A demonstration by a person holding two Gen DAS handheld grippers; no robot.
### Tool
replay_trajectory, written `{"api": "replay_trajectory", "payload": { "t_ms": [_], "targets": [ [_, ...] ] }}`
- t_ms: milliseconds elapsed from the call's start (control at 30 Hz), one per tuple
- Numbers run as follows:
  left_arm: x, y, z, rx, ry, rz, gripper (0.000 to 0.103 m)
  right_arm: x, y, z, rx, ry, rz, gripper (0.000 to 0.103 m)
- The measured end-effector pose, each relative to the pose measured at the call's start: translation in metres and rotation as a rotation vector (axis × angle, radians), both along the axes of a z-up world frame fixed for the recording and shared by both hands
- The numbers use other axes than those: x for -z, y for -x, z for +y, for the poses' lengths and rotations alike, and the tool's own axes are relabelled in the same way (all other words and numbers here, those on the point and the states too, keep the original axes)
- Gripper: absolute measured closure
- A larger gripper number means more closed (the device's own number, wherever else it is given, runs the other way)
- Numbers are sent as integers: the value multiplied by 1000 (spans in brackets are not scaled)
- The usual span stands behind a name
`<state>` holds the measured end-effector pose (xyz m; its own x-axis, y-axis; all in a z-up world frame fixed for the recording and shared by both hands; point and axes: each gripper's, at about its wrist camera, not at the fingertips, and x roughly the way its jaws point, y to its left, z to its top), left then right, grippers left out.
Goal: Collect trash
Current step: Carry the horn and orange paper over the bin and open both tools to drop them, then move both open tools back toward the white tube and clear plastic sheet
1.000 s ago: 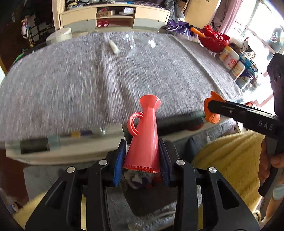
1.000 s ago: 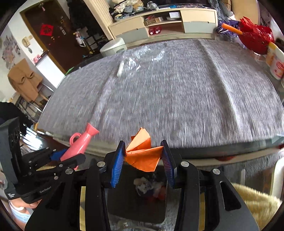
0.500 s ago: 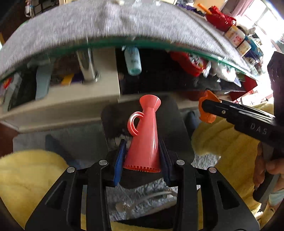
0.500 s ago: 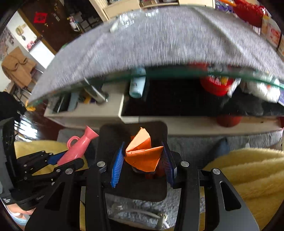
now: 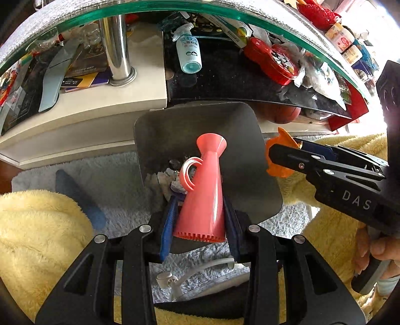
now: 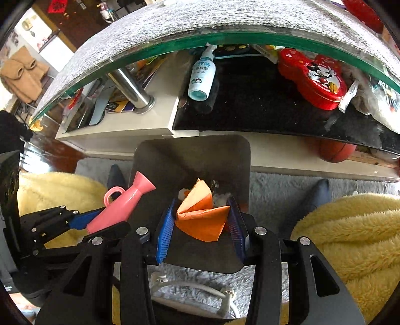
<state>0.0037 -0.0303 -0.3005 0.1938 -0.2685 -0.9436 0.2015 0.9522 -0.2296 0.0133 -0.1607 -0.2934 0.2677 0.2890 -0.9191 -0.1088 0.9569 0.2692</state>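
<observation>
A pink plastic horn-shaped toy (image 5: pixel 203 192) with a small ring handle is clamped between the blue pads of my left gripper (image 5: pixel 200 220), directly over a dark square bin (image 5: pixel 240 130) on the floor. My right gripper (image 6: pixel 201 222) is shut on a folded orange paper (image 6: pixel 202 220), also above the bin (image 6: pixel 192 152). Crumpled scraps (image 5: pixel 170 175) lie at the bin's bottom. In the right wrist view the left gripper (image 6: pixel 82 220) with the pink toy (image 6: pixel 122 202) hangs at the bin's left rim; in the left wrist view the right gripper (image 5: pixel 282 155) with the orange paper (image 5: pixel 280 160) is at the right rim.
A glass-edged table with grey cloth (image 5: pixel 150 7) overhangs a lower shelf holding a spray bottle (image 5: pixel 187 52), a red tin (image 6: pixel 312 77) and clutter. Yellow fluffy blankets (image 5: pixel 37 237) flank the bin on a grey rug (image 5: pixel 120 180). A white cable (image 6: pixel 190 287) lies near.
Both grippers have dropped from above the tabletop to below its edge, and the bin now sits right under them. Each still clamps its item.
</observation>
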Motion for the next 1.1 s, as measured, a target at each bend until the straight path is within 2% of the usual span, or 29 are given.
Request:
{"api": "replay_trajectory", "payload": {
  "t_ms": [267,333,367,400,567,667,767,833,1100],
  "targets": [
    [-2,-5,4,-11,23,1,69,-1,-6,2,7,-21,10,58],
    [-2,-5,5,-18,26,3,55,2,-7,-1,28,-27,18,48],
    [-2,-6,5,-21,24,0,52,2,-7,-3,37,-25,18,37],
    [-3,-6,6,-22,14,-7,49,3,-7,-6,51,-20,16,31],
    [-8,-9,12,-38,-16,-27,39,1,-10,-19,93,-9,10,25],
    [-19,-12,18,-44,-41,-62,33,-5,-12,-25,105,8,-3,21],
    [-34,-15,23,-50,-63,-108,25,-18,-14,-34,125,-1,-24,12],
    [-50,-19,29,-60,-71,-146,21,-30,-17,-40,130,-10,-48,11],
    [-92,-38,42,-97,-51,-216,19,-75,-34,-59,169,-19,-138,6]
  ]
}}
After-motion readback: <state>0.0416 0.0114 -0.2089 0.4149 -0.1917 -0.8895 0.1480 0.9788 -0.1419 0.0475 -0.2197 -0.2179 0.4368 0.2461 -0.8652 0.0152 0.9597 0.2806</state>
